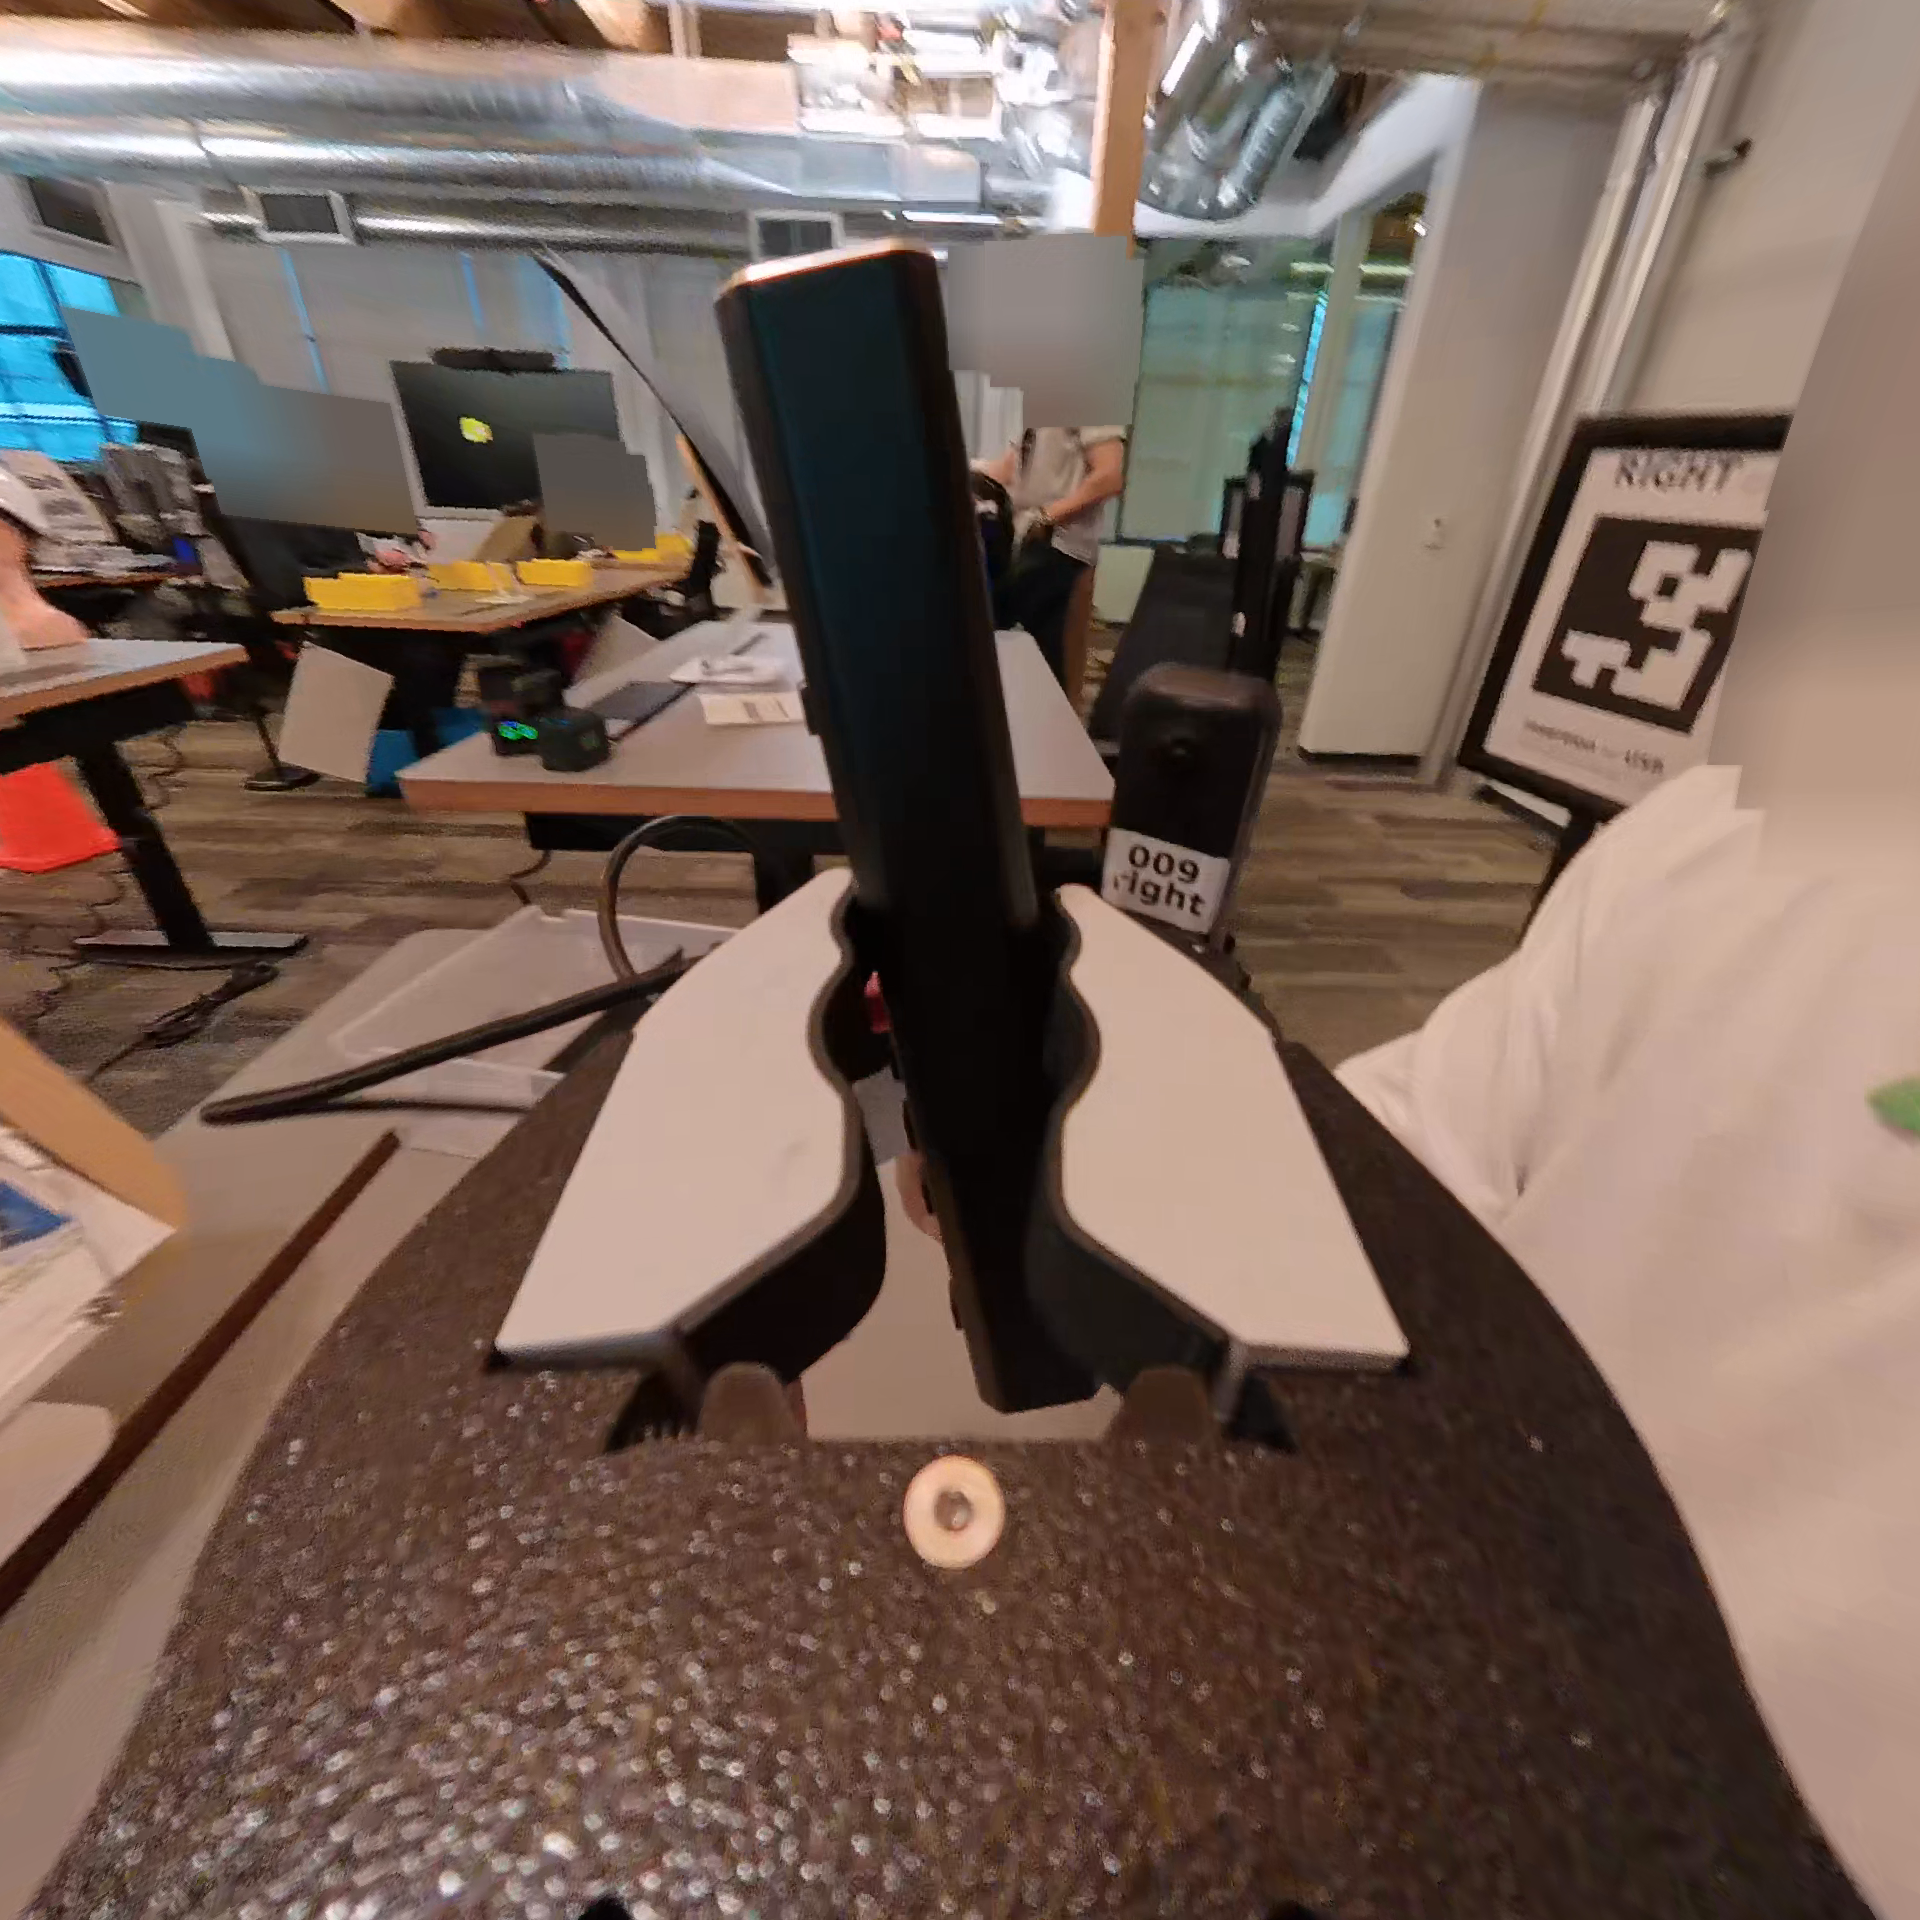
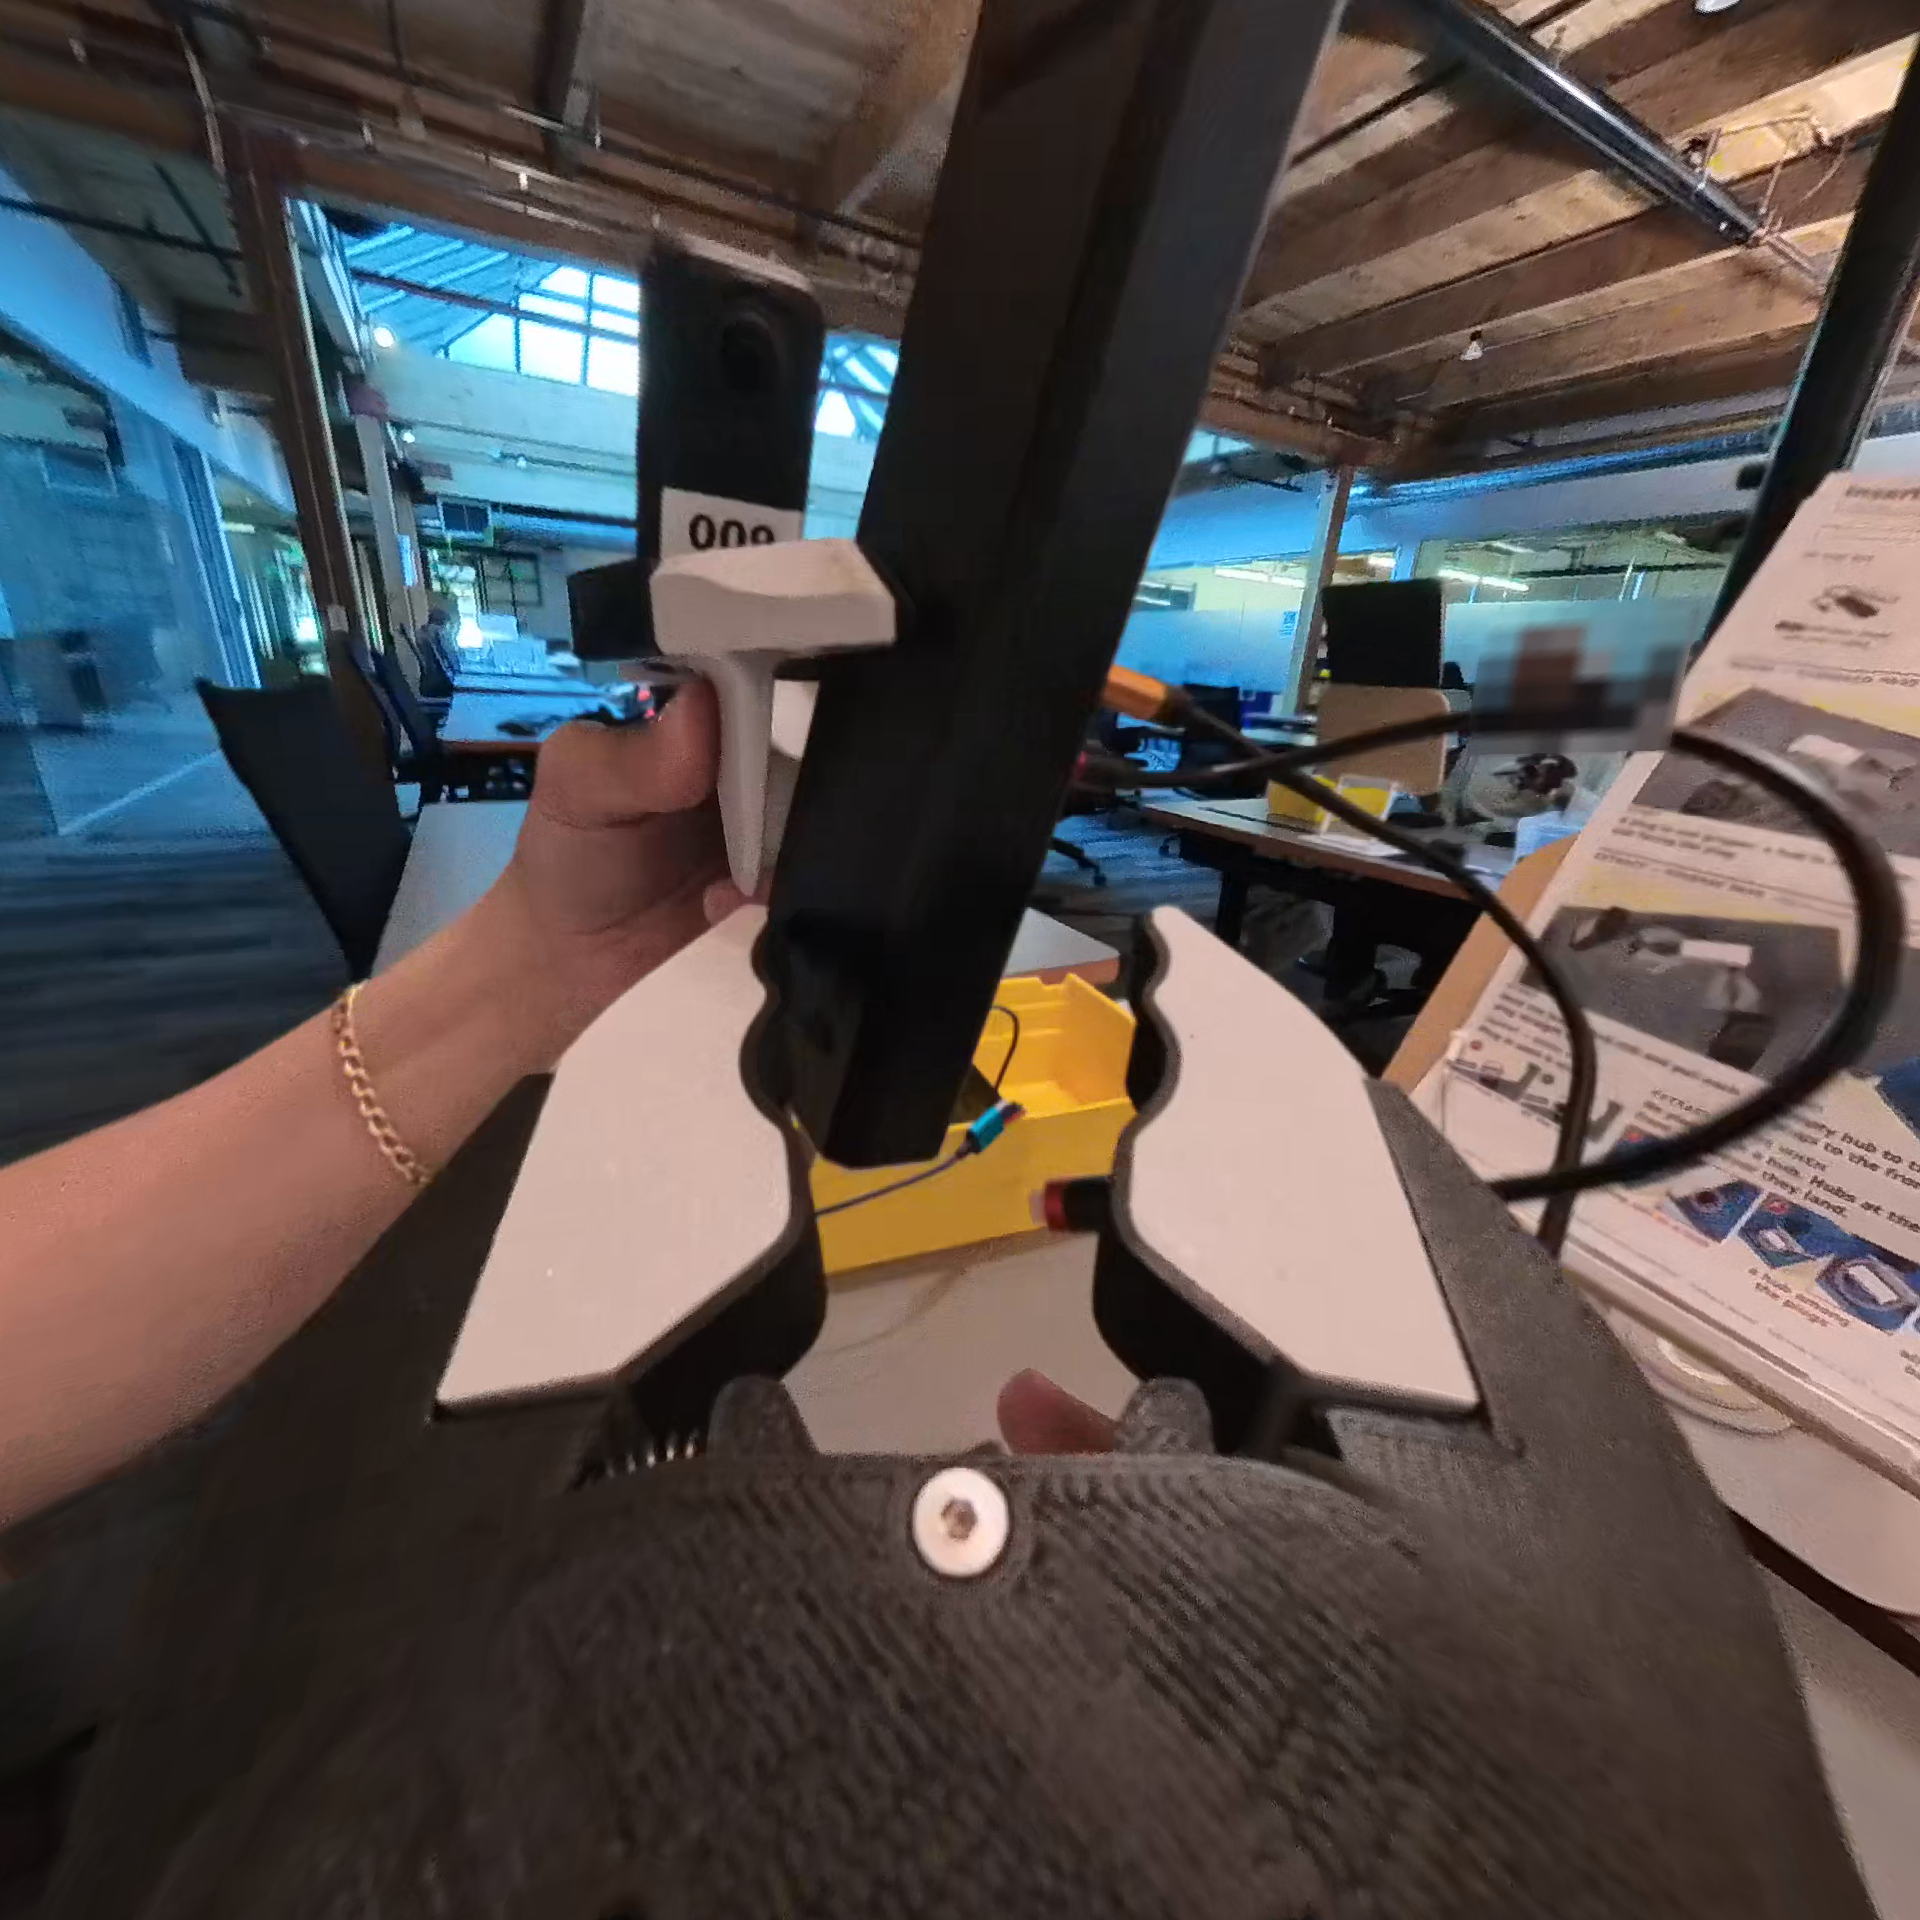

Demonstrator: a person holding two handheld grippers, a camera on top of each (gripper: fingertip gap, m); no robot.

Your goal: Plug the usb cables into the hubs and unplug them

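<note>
Both tools share one build: a black, coarsely textured printed body with a pale round washer and screw set at its centre, carrying two white, flat-topped fingers with wavy black-edged inner contours. The left tongs (image 1: 951, 935) show a speckled, glittery body surface; the right tongs (image 2: 951, 997) show a woven-looking print pattern and a small coil spring at the base of one finger. The person's left hand (image 2: 623, 821) wears a gold chain bracelet (image 2: 376, 1086) at the wrist. A white sleeve (image 1: 1662, 1195) covers the other arm.

Long black hub (image 1: 914, 748) stands upright, clamped between fingers (image 1: 717, 1132).
</note>
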